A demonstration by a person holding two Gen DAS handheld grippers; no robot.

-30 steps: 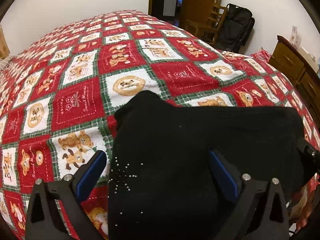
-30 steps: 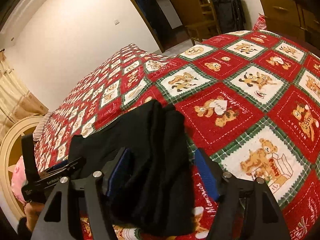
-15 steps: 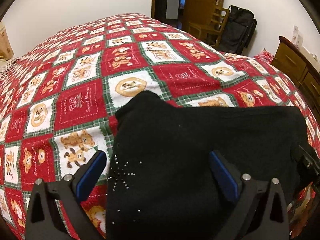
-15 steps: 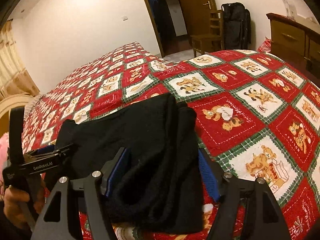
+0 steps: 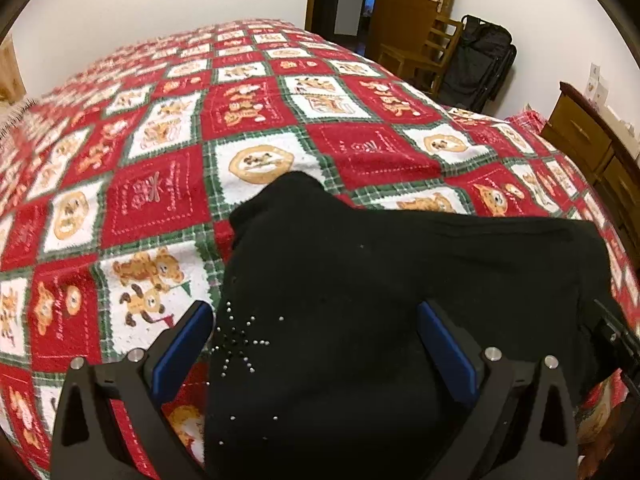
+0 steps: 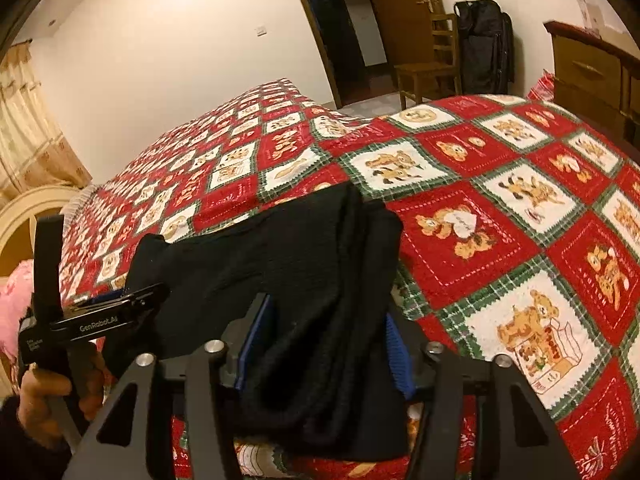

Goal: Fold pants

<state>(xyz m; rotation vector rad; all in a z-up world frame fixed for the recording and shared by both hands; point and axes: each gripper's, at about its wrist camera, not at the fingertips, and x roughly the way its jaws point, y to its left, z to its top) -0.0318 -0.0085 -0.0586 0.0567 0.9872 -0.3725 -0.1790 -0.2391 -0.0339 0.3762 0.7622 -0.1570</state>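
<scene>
Soft black pants [image 5: 360, 300], bunched folds

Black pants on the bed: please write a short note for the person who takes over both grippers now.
Left gripper: open, straddling the studded end of the black pants, not pinching.
Right gripper: jaws closing around the bunched other end of the pants; whether the pads press yet, I cannot tell.
Pants: lying across the near edge of the red teddy-bear quilt, already doubled into a thick band.
Done: the first folds, judging by the layers.
Left: probably grip both ends, fold once more, and smooth flat.
</scene>
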